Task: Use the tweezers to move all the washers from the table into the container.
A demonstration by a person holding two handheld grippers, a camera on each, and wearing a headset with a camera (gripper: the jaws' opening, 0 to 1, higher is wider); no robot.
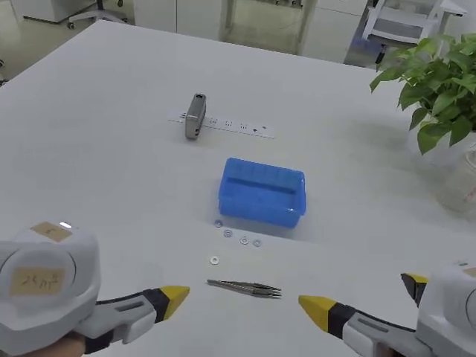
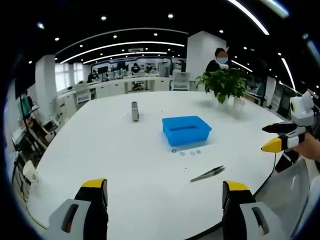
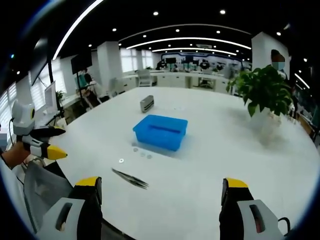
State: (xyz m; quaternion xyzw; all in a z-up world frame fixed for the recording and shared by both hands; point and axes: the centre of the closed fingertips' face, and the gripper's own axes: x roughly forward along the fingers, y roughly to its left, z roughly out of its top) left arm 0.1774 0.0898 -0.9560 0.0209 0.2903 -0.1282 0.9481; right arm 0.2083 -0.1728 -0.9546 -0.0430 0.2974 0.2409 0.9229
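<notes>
Left gripper (image 2: 165, 186) and right gripper (image 3: 161, 183), jaws wide apart and empty, hover over the near table (image 1: 111, 149). The tweezers (image 1: 244, 287) lie untouched between them, with five washers (image 1: 244, 239) just beyond, before the blue container (image 1: 262, 192). Likely next: a careful pinch on the slim tweezers.

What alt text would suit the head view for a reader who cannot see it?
Slim metal tweezers lie on a white table between the open, yellow-tipped left claw and right claw. Beyond them, five small metal washers lie scattered before a blue rectangular plastic container.
</notes>
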